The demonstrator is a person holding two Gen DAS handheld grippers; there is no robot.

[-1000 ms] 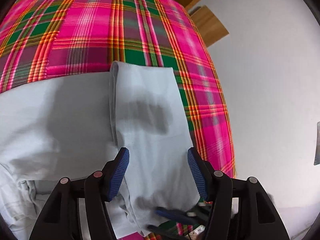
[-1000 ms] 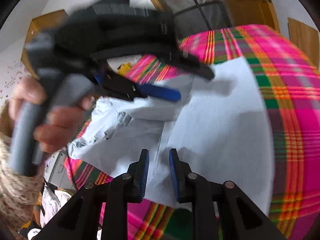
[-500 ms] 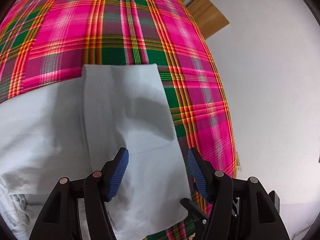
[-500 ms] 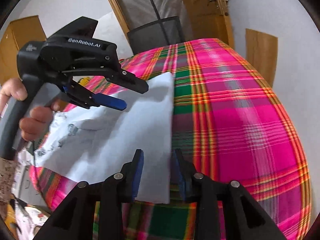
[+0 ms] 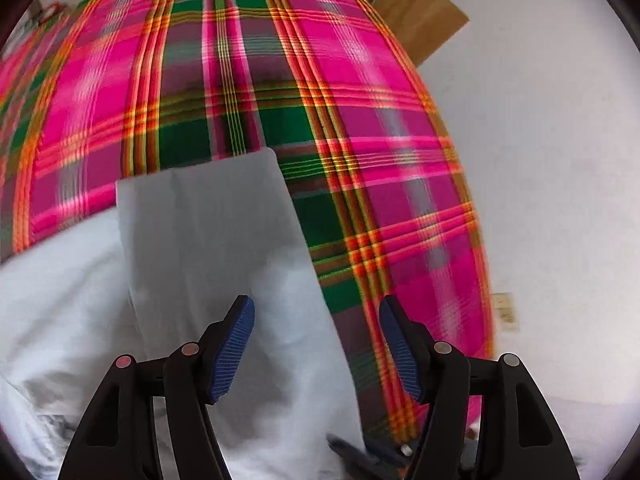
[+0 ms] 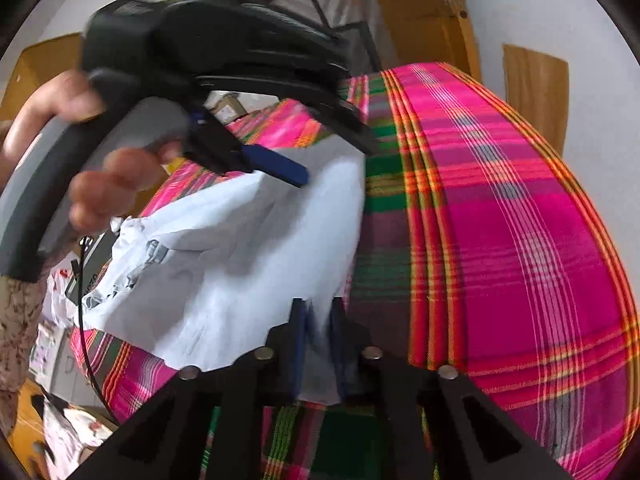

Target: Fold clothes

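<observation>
Two hand-held grippers work on a pale garment lying on a pink and green plaid cloth.

In the left wrist view, the left gripper (image 5: pixel 316 344) at the bottom centre hovers with its blue pads spread wide over a folded flap of the garment (image 5: pixel 208 240), gripping nothing. In the right wrist view, the right gripper (image 6: pixel 318 340) at the bottom centre has just been closing, and its jaws now pinch the garment's near corner. The garment fills the lower left of both views, and the plaid cloth (image 6: pixel 520 240) spreads to the right. A hand (image 6: pixel 100 176) at upper left holds the left gripper's handle.
</observation>
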